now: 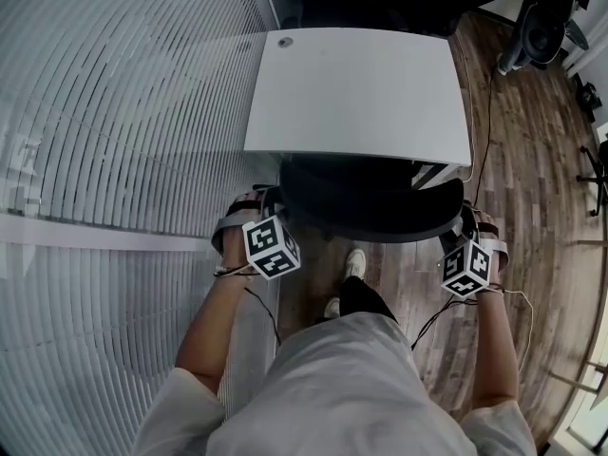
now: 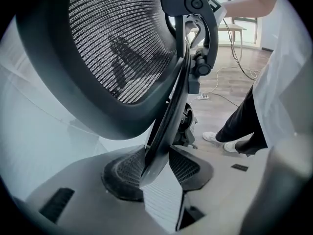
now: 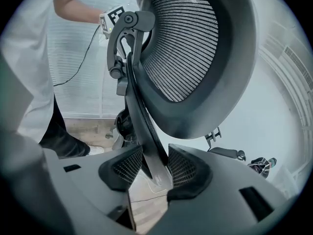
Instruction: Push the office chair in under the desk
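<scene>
Looks mid-push, frame centre: left gripper (image 2: 155,170) & right gripper (image 3: 154,173) each clamped on office chair (image 1: 370,207) backrest rim, seat partly under desk (image 1: 356,93); next likely needs steady fwd shove.

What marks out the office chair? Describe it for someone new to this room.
Find the white desk beside the striped wall. At its near edge stands the office chair, black, partly under the top. Unlike the dark chair far off on the wood floor, its back frame is gripped by the left tool and right tool.
</scene>
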`<state>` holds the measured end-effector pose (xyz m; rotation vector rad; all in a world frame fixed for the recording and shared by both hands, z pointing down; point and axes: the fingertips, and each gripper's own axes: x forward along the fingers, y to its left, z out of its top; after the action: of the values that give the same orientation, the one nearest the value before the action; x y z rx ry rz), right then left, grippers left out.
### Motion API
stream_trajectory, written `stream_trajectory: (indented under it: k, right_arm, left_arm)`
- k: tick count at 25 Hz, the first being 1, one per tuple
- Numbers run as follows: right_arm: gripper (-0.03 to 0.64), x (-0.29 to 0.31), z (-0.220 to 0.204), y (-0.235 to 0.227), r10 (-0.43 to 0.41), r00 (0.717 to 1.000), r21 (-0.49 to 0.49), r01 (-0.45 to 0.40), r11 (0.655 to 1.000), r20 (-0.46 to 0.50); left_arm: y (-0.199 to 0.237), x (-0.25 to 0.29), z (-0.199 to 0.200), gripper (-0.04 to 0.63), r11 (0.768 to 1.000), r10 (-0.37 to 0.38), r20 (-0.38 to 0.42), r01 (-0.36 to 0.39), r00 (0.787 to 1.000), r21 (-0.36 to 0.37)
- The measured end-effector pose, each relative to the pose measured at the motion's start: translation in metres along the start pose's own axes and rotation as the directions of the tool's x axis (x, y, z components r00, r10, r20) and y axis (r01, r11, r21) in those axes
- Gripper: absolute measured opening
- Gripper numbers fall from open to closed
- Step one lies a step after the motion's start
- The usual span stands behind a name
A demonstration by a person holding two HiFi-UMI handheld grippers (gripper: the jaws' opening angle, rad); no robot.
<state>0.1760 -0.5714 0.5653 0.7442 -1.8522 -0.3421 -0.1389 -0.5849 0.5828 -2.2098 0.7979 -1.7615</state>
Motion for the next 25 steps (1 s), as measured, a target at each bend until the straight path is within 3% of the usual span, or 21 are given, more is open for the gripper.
stream_trajectory:
  k: [25]
  right_arm:
    - [0.172, 0.040, 0.004, -0.051, 0.014, 1.000, -0.011, -0.014, 1.000, 0.003]
  left_arm:
    - [0.051, 0.031, 0.014, 0.164, 1.000, 0.005, -0.020, -0.005, 1.000, -0.021]
